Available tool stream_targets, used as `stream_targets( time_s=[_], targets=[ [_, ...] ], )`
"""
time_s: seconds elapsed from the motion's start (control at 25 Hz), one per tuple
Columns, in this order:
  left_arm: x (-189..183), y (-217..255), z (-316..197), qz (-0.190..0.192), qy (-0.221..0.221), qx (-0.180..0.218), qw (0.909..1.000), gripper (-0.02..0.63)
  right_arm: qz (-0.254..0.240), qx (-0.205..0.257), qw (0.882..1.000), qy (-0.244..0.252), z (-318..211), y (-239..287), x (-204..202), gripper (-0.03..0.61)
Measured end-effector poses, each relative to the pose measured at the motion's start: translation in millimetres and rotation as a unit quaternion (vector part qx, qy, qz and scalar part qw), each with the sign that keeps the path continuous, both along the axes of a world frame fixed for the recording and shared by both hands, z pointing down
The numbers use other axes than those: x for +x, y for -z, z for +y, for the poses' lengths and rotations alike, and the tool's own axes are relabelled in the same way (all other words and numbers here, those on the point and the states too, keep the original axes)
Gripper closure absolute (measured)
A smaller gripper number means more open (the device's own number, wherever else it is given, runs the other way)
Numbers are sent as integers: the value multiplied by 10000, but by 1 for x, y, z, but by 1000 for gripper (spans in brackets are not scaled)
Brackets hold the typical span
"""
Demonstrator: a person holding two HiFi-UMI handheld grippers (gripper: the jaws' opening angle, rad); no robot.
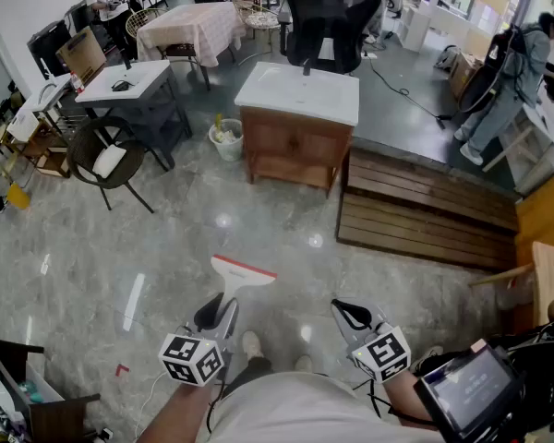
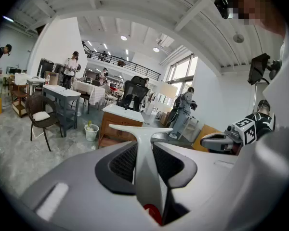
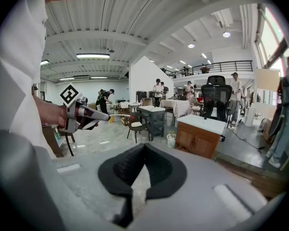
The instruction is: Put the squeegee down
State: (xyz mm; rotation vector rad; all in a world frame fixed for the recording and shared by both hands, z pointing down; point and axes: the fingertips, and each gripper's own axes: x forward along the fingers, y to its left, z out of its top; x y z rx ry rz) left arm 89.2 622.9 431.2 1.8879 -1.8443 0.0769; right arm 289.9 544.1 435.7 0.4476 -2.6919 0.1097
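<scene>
The left tool point(image 1: 217, 316) grips the squeegee point(image 1: 243, 273) by its handle, up in the air over the floor point(image 1: 166, 233); the right tool point(image 1: 353, 314) is closed and empty. Released from here, the squeegee would likely fall and skid or crack.

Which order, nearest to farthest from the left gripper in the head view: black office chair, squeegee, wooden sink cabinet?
1. squeegee, clamped in the left gripper.
2. wooden sink cabinet, straight ahead.
3. black office chair, behind the cabinet.

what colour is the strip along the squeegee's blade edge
Red, on an otherwise white squeegee; the head view shows it best.
</scene>
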Motion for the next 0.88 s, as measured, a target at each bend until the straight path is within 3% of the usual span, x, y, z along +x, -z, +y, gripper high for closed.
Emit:
stream_targets(
  time_s=[0.2, 0.4, 0.68, 0.88],
  targets=[
    [42, -2, 6, -23, 274, 3, 9996, 505, -56, 80, 9999, 60, -2, -7, 47, 577],
    [51, -14, 3, -54, 375, -104, 9992, 506, -99, -47, 9998, 158, -10, -23, 52, 577],
    [4, -19, -34, -34, 329, 1, 9995, 505, 133, -34, 9998, -115, -48, -32, 12, 573],
    [-69, -28, -115, -33, 284, 69, 9996, 506, 179, 112, 9993, -295, -117, -23, -64, 546]
  ],
)
